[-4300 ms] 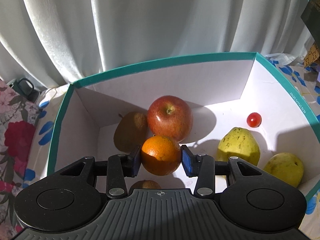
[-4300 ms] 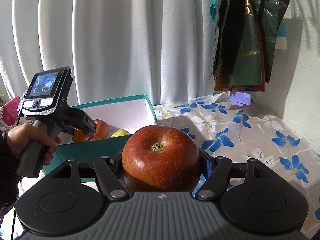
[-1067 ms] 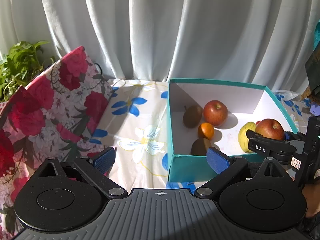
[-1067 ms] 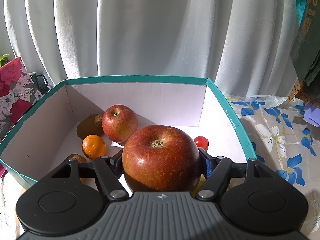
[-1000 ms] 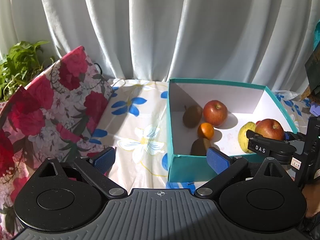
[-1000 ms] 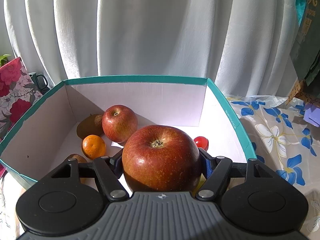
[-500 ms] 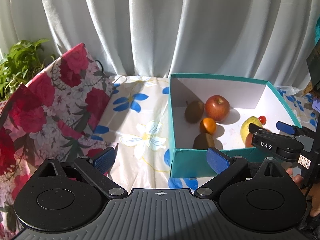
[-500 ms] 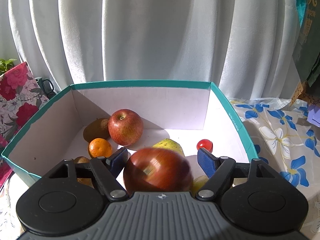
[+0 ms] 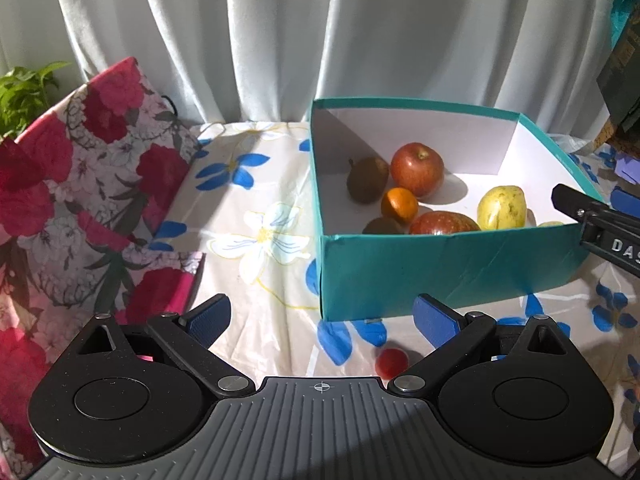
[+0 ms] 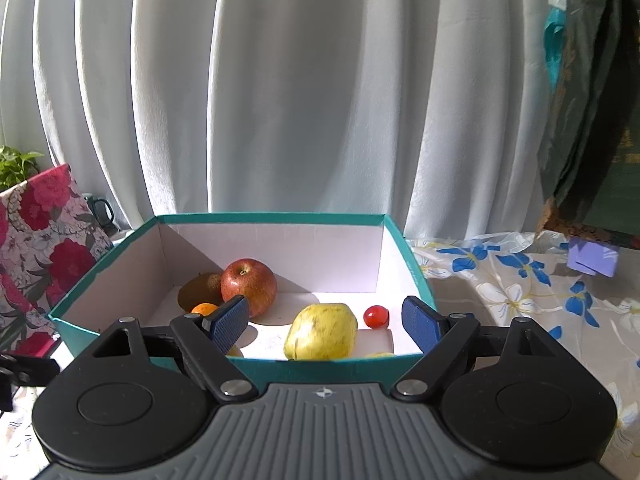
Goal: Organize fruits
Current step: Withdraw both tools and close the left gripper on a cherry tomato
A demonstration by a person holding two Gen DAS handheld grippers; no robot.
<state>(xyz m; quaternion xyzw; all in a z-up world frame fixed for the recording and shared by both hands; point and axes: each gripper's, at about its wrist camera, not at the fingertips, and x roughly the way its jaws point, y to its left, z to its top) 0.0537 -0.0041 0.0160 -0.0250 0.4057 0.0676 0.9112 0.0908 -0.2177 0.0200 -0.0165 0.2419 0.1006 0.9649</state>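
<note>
Both my tools gape empty; I'd lower the left tool (image 9: 322, 318) squarely over the small red cherry tomato (image 9: 391, 363) and pinch gently.

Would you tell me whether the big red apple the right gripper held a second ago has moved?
Yes. The big red apple left the now-open right gripper and dropped into the teal box, against its near wall.

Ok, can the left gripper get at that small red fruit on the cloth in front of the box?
Probably yes. The left gripper is open and empty, and the small red fruit lies on the cloth just below its fingers, outside the box, with nothing between them. It is small and may roll.
</note>
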